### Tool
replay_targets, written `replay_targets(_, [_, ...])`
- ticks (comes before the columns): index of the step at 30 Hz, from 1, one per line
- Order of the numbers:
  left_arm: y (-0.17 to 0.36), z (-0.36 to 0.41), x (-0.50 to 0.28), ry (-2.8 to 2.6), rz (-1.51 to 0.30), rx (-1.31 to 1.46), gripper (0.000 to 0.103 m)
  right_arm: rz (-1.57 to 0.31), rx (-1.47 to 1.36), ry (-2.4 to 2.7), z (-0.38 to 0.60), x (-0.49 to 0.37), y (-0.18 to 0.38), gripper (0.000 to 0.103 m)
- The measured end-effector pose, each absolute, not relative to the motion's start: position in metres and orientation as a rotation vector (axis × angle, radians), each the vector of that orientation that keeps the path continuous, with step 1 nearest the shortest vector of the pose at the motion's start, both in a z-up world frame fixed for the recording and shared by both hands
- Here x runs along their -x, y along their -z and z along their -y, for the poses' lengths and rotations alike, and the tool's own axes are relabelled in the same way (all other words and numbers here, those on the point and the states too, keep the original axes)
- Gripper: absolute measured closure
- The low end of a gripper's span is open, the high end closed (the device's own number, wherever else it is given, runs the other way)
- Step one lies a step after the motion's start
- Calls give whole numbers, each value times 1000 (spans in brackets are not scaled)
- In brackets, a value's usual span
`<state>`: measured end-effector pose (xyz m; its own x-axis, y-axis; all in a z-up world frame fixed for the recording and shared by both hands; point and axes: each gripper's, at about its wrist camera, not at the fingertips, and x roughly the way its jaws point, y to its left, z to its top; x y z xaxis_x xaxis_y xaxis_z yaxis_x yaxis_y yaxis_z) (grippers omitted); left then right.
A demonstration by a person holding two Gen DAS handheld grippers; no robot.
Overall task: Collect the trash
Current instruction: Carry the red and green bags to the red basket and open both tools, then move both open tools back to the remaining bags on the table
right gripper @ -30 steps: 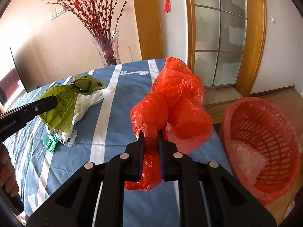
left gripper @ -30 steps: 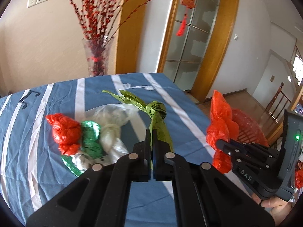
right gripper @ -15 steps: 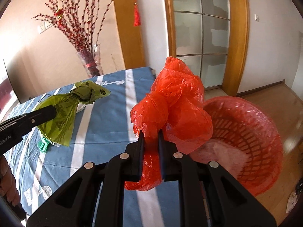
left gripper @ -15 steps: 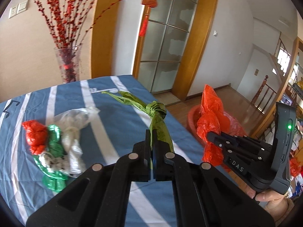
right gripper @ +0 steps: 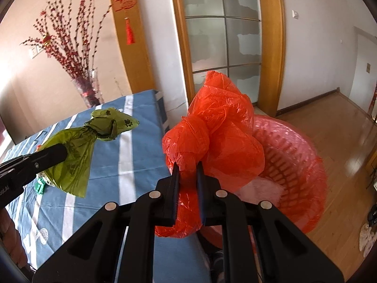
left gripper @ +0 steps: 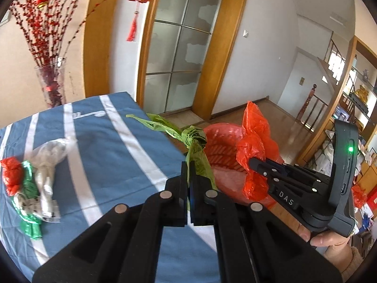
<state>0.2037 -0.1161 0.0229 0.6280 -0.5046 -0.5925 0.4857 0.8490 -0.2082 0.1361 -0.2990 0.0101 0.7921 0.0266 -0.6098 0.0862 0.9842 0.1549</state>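
Observation:
My left gripper (left gripper: 189, 167) is shut on a knotted olive-green plastic bag (left gripper: 193, 141), held up above the table's right edge; it also shows in the right wrist view (right gripper: 75, 151). My right gripper (right gripper: 187, 167) is shut on a knotted red plastic bag (right gripper: 219, 139) and holds it over the near rim of a red plastic basket (right gripper: 301, 165) that stands on the floor beside the table. The left wrist view shows that gripper (left gripper: 252, 161) with the red bag (left gripper: 256, 146) in front of the basket (left gripper: 221, 139).
A blue striped tablecloth (left gripper: 106, 146) covers the table. A pile of red, green and clear knotted bags (left gripper: 30, 179) lies at its left. A glass vase of red branches (left gripper: 50, 82) stands at the back. Wooden floor (right gripper: 341, 129) lies beyond the basket.
Both grippers have swung right with their bags, off the table toward the basket. The red bag now hangs over the basket; the pile on the table has slid left in view.

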Motion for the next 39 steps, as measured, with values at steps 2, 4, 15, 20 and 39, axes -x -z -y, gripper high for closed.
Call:
replay_targets(2, [-22,124,-203,578,-690,25,100,-656,-187,49,310,-133,-8,89])
replay_targets(4, [-20,133,-203,593,-694,23,100,-655,-197,63,320,-131,-7,89])
replay_targets(15, [-6,183,-207,661,-714,19,100,-658,-248,143,368,-126,2,89])
replay_targets(20, [1,202,-214,683,-723,20,100,-662,-256,162,380,-128,6,89])
replay_targets(39, [31,216,-234,637,-803,34,76,-667,-334,207,413,-132,18,63])
